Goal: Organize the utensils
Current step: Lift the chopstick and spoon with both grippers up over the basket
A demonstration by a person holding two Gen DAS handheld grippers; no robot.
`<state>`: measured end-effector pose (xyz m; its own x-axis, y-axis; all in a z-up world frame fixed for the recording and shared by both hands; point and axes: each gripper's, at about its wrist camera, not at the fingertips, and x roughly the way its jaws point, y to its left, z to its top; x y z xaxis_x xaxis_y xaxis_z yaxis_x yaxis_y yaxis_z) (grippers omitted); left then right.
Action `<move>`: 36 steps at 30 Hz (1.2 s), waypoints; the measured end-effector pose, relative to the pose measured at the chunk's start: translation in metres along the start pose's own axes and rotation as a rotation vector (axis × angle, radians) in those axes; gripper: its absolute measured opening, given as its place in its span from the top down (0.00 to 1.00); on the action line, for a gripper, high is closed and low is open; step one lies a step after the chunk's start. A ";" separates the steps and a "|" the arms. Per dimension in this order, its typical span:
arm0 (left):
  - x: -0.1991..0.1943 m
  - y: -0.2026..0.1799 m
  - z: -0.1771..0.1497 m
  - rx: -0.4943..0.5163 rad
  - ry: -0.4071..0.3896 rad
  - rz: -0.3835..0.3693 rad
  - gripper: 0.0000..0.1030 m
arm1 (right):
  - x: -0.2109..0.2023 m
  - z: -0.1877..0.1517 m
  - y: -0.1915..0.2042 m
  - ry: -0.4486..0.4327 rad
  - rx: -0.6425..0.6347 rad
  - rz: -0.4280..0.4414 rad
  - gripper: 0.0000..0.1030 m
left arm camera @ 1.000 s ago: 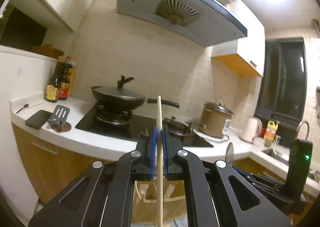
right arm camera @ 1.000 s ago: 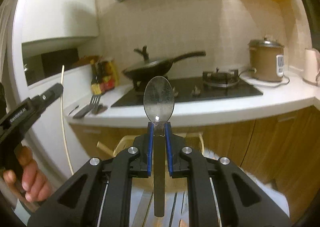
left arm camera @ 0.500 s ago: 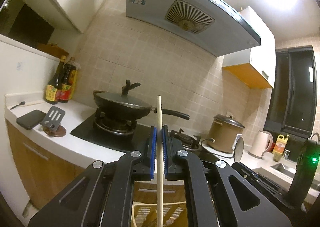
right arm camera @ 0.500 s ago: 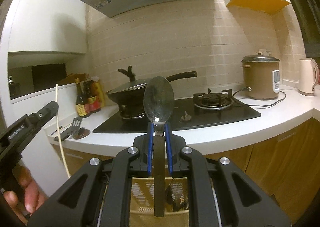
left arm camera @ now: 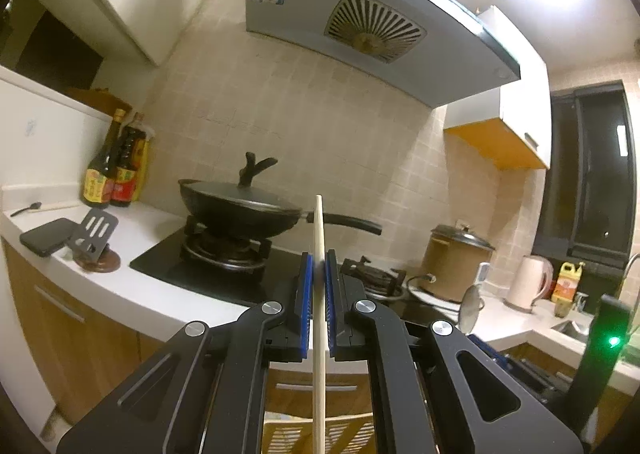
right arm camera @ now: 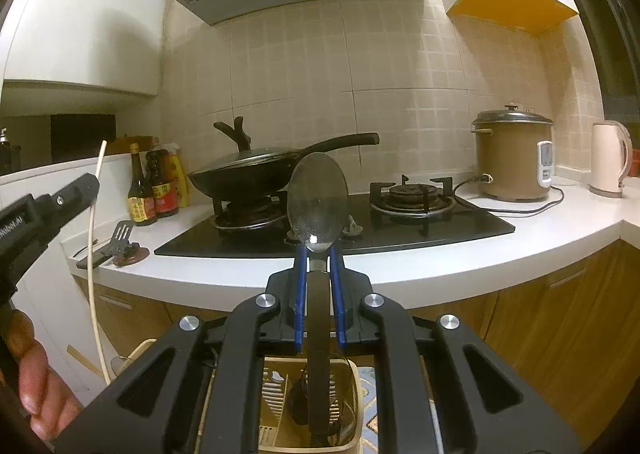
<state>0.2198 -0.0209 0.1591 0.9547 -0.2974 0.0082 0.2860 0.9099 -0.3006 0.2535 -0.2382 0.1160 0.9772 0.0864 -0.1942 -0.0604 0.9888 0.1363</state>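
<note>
My left gripper [left arm camera: 317, 266] is shut on a pale wooden chopstick [left arm camera: 318, 334] held upright; the stick's lower end hangs over a beige slotted utensil holder [left arm camera: 348, 436] at the bottom edge. My right gripper [right arm camera: 317, 254] is shut on a metal spoon [right arm camera: 318, 202], bowl up, its dark handle pointing down into the beige utensil holder [right arm camera: 356, 442] below. The left gripper [right arm camera: 86, 186] with its chopstick [right arm camera: 94, 254] also shows at the left of the right wrist view. The right gripper's spoon bowl [left arm camera: 471, 304] shows in the left wrist view.
A white counter [right arm camera: 440, 266] carries a black gas hob [right arm camera: 472, 222], a lidded wok [right arm camera: 256, 170], sauce bottles [right arm camera: 156, 190], a slotted spatula on a rest [left arm camera: 94, 236], a phone [left arm camera: 46, 236], a rice cooker [right arm camera: 512, 158] and a kettle [right arm camera: 608, 158]. Wooden cabinets stand below.
Both grippers have tilted upward and risen: the counter and wok sit lower in both views and the range hood fills more. The holder has slid toward the bottom edges. Both grips are unchanged.
</note>
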 end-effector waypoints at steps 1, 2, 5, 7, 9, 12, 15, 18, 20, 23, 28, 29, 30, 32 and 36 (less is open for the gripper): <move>-0.001 0.000 0.002 -0.004 -0.003 -0.007 0.96 | -0.001 0.000 0.000 -0.005 0.000 -0.001 0.91; -0.002 0.001 0.004 -0.008 -0.011 -0.014 0.96 | -0.001 0.000 0.000 -0.010 -0.001 -0.002 0.91; -0.005 0.000 0.006 0.003 -0.043 -0.012 0.96 | -0.001 -0.001 0.003 -0.013 -0.009 0.001 0.91; -0.006 -0.002 0.003 0.026 -0.062 0.005 0.96 | -0.001 -0.004 0.004 -0.013 -0.014 -0.001 0.91; -0.006 -0.002 -0.002 0.042 -0.078 0.025 0.96 | -0.001 -0.005 0.004 -0.017 -0.015 -0.005 0.91; -0.004 -0.003 -0.009 0.052 -0.077 0.029 0.96 | 0.001 -0.007 0.002 -0.013 -0.010 -0.006 0.91; -0.004 -0.007 -0.017 0.080 -0.087 0.053 0.96 | 0.003 -0.010 0.002 -0.008 -0.014 -0.008 0.91; -0.007 -0.006 -0.023 0.096 -0.095 0.069 0.96 | 0.002 -0.013 0.004 -0.011 -0.034 -0.020 0.91; -0.008 -0.005 -0.026 0.091 -0.086 0.071 0.96 | 0.002 -0.015 0.005 -0.013 -0.039 -0.023 0.91; -0.009 -0.004 -0.028 0.090 -0.089 0.079 0.96 | 0.001 -0.016 0.007 -0.019 -0.045 -0.028 0.91; -0.009 -0.005 -0.015 0.080 -0.115 0.052 0.96 | 0.001 -0.017 0.007 -0.022 -0.040 -0.024 0.91; -0.009 -0.005 -0.014 0.088 -0.123 0.055 0.96 | 0.000 -0.017 0.007 -0.024 -0.039 -0.023 0.91; -0.009 -0.005 -0.014 0.099 -0.124 0.056 0.96 | 0.000 -0.018 0.007 -0.027 -0.039 -0.024 0.91; -0.008 -0.004 -0.016 0.103 -0.119 0.056 0.96 | -0.001 -0.019 0.007 -0.029 -0.037 -0.020 0.91; -0.009 0.000 -0.015 0.084 -0.118 0.056 0.96 | 0.000 -0.021 0.001 -0.023 -0.019 -0.001 0.91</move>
<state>0.2098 -0.0224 0.1448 0.9709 -0.2141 0.1077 0.2335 0.9464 -0.2232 0.2487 -0.2342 0.0957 0.9817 0.0826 -0.1717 -0.0628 0.9911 0.1176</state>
